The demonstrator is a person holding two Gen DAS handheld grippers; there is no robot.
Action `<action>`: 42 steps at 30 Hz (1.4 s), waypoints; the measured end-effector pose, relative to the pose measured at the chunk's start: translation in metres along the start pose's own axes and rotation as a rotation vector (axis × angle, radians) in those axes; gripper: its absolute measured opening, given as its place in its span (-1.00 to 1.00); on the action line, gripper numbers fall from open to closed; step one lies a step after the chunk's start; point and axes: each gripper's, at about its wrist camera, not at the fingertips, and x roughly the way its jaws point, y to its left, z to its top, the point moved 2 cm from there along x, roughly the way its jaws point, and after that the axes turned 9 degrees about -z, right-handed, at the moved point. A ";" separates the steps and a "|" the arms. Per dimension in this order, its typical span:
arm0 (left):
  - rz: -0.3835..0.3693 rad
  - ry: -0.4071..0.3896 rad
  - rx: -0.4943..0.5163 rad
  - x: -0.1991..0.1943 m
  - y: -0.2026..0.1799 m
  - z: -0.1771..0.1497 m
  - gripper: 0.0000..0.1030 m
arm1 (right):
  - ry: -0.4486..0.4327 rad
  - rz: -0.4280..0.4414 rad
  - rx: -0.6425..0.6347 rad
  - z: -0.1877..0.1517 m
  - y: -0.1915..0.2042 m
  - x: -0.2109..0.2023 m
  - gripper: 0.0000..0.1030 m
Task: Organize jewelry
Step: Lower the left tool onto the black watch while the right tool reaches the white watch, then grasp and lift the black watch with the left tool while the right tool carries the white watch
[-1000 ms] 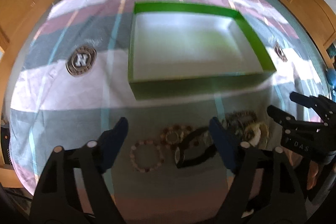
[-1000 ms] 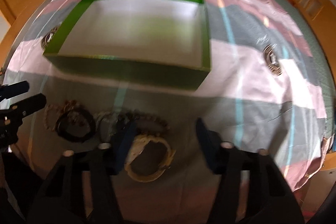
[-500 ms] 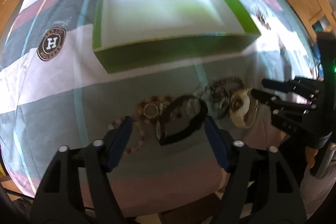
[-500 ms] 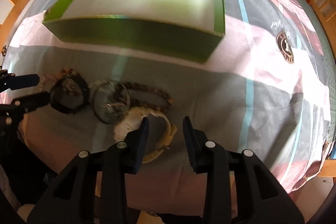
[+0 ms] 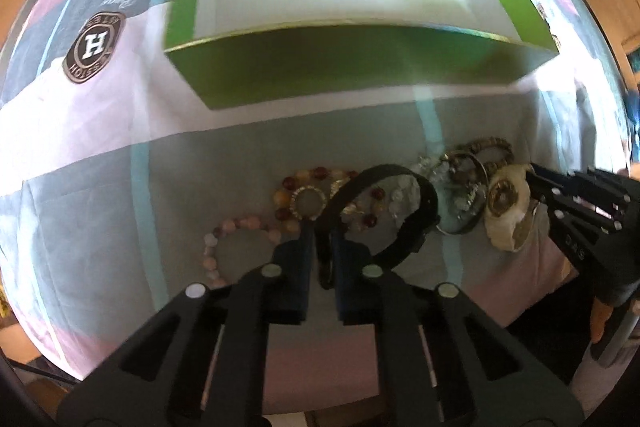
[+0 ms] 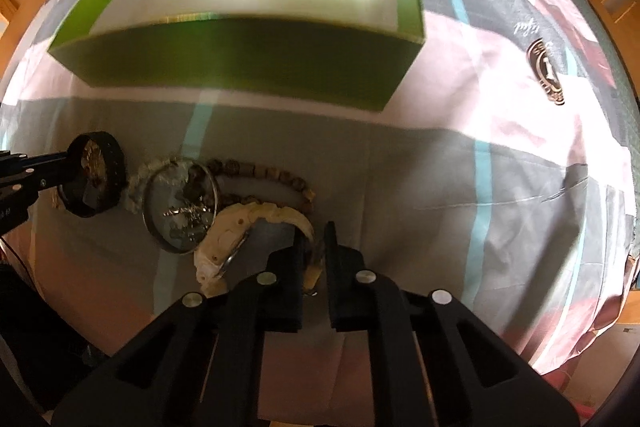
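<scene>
Left gripper (image 5: pixel 320 247) is clamped on the black bracelet (image 5: pixel 416 211), just in front of the green box (image 5: pixel 360 67) on the bed. Right of it lie the beaded bracelets (image 5: pixel 288 199) and a metal bangle (image 6: pixel 180 207). Right gripper (image 6: pixel 314 247) is pinched on the cream bracelet (image 6: pixel 256 219), also before the box.

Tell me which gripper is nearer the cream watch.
Right. The right gripper has its jaws closed on the cream watch at its band. The left gripper is off to the watch's left, clamped on the black bangle.
</scene>
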 end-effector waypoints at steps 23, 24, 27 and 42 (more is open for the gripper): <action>0.009 -0.116 -0.059 -0.026 0.012 0.004 -0.82 | -0.048 -0.046 0.038 -0.006 -0.026 -0.018 -0.83; 0.010 -0.119 -0.057 -0.027 0.011 0.004 -0.82 | -0.053 -0.037 0.039 -0.006 -0.025 -0.020 -0.83; 0.014 -0.135 -0.051 -0.032 0.011 0.002 -0.82 | -0.064 -0.030 0.042 -0.007 -0.030 -0.021 -0.83; 0.040 -0.175 -0.023 -0.041 0.004 0.001 -0.82 | -0.065 -0.036 0.025 -0.009 -0.023 -0.011 -0.83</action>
